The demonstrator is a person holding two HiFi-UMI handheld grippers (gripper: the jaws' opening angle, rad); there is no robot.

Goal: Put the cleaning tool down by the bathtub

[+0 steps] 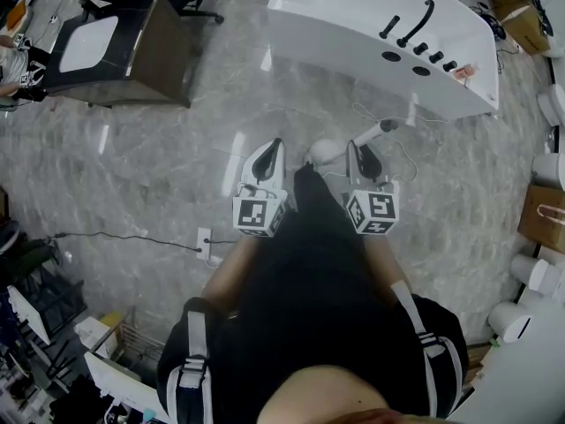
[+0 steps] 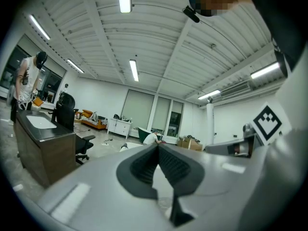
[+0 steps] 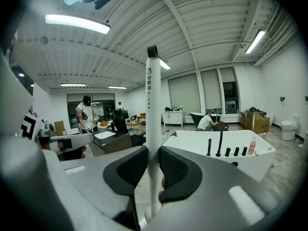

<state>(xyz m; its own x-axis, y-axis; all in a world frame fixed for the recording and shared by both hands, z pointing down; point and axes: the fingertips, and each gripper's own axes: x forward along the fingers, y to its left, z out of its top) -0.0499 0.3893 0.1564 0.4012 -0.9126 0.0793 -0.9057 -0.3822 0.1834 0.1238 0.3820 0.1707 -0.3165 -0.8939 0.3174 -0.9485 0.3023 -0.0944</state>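
Short of the bathtub (image 1: 380,34), the right gripper (image 3: 153,163) jaws pinch the cleaning tool (image 3: 152,105); the left gripper (image 2: 158,150) jaws are pressed together, empty. Next, lower the tool beside the tub.

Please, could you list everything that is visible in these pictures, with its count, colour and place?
cleaning tool: one, white, handle upright between the right gripper's jaws
bathtub: one, white, on the floor ahead
taps: several, black, on the bathtub's rim
bottle: one, pink, on the rim beside the taps
cabinet: one, dark with a white basin, ahead at the left
cardboard boxes: some, brown, past the bathtub at the right
power strip: one, white, on the floor at the left
left gripper: one, white, shut, empty
right gripper: one, white, shut on the cleaning tool
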